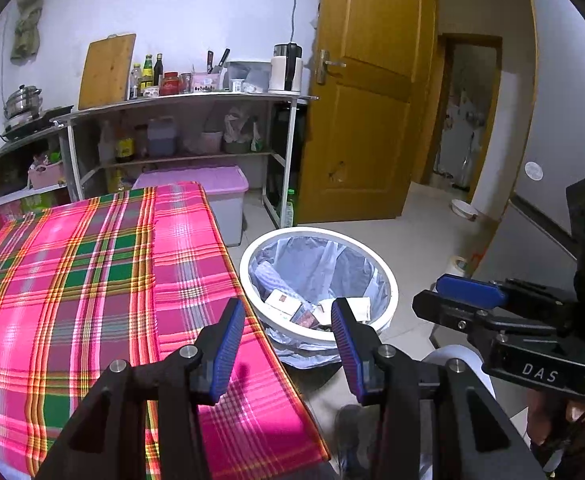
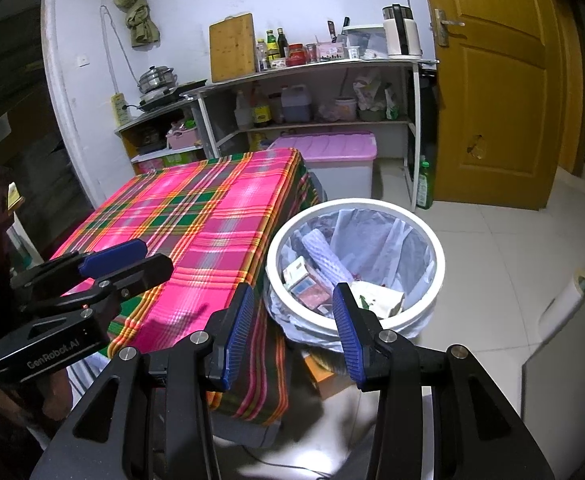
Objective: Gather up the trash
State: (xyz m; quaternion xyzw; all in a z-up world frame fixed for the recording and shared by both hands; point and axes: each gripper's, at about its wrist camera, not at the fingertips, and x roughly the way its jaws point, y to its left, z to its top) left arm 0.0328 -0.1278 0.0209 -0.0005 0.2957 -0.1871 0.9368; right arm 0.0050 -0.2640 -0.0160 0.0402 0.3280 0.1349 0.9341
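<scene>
Both claws are held wide apart with nothing between the pads: the left claw (image 1: pixel 286 344) over the edge of the plaid-covered table (image 1: pixel 92 272), the right claw (image 2: pixel 292 336) beside it. The white bin (image 2: pixel 432 236), lined with a bag, is seen on the floor just beside the table, with cartons and paper trash (image 2: pixel 308 280) inside. Behind, a lidded storage box (image 2: pixel 340 160) and a shelf rack (image 2: pixel 312 72) are seen by the wooden door (image 2: pixel 500 92).

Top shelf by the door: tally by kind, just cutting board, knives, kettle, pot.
Cutting board: 1, leaning on the wall
Knives: 2, handles up
Kettle: 1, white and black
Steel pot: 1, on the lower unit to the left
Total: 5
</scene>
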